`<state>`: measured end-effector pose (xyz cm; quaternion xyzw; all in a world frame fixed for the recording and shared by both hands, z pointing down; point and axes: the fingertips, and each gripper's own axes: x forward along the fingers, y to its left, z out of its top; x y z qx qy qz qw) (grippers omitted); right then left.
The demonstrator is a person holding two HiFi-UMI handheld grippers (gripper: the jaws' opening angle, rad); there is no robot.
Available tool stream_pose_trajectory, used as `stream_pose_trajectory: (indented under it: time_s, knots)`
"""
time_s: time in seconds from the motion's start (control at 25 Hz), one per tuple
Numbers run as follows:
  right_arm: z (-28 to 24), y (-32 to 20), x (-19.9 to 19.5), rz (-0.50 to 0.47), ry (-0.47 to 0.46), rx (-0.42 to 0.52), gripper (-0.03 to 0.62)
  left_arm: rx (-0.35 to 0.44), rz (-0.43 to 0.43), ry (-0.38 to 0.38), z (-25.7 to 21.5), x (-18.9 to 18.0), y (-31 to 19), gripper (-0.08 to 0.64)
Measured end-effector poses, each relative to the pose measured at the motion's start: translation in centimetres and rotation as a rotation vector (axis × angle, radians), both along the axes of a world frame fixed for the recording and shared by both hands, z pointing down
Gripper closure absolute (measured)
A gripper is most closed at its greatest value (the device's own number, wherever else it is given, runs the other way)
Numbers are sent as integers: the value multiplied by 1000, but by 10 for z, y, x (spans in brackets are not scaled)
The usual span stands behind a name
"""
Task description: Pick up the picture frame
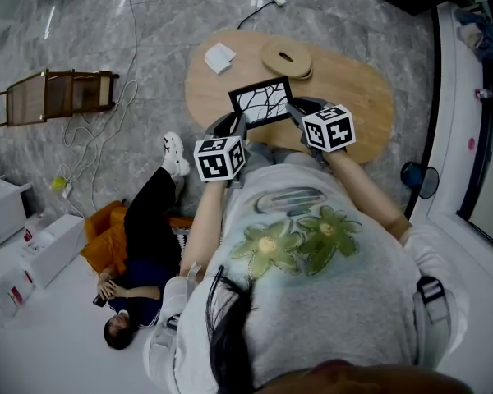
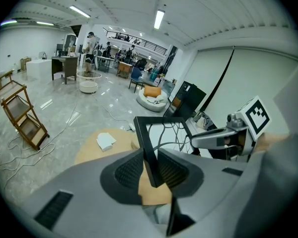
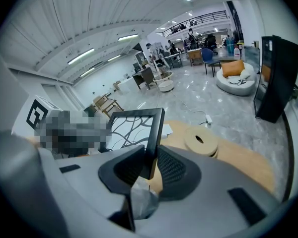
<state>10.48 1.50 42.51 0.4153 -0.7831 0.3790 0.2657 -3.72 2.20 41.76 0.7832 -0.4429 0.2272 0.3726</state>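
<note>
The picture frame [image 1: 261,102] is held between the two grippers above the oval wooden table [image 1: 357,97]. Its lower edge appears to be clear of the top, though this cannot be confirmed. The left gripper [image 1: 235,122] is clamped on the frame's left border, with the black moulding pinched edge-on between the ribbed pads [image 2: 175,170]. The right gripper [image 1: 299,110] is clamped likewise on the right border, so the patterned picture face lies between the two sets of fingers. Beyond the fingertips, a round wooden disc [image 1: 285,57] and a white pad [image 1: 219,57] are left on the table, well apart from the frame. The frame is judged to be light and stiff, with a narrow, smooth moulding that could slip or pivot if gripped at one side only. The face may be glazed and should be treated as fragile. A hold on opposite borders, near mid-height and off the face, is judged the soundest, with both grips kept level.
</note>
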Motion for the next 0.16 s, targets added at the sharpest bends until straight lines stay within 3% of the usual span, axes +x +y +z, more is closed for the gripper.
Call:
stream_pose_trajectory:
  time_s: [0.16]
  knots:
    - [0,-1,0,-5,11,5,503,-3,2,0,1,1,-1,462]
